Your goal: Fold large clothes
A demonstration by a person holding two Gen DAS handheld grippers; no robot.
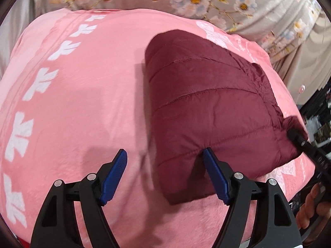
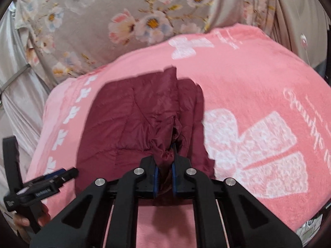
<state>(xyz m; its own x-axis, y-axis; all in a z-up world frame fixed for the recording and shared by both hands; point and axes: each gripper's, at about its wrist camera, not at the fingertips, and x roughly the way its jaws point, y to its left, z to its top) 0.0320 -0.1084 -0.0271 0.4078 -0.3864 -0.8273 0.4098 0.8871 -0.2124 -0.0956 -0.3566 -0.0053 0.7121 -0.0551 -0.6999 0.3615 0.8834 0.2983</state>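
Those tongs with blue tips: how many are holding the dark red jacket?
1. The right tongs pinch a bunch of the jacket at its near edge. The left tongs hang open beside it, gripping nothing.

The right claw (image 2: 164,172) tips are covered by bunched fabric of the maroon jacket (image 2: 132,124). The jacket's far edge is blurred there. The white writing (image 2: 298,111) on the pink blanket (image 2: 248,72) cannot be read.

Folded maroon quilted jacket (image 1: 206,107) on blanket (image 1: 82,103)
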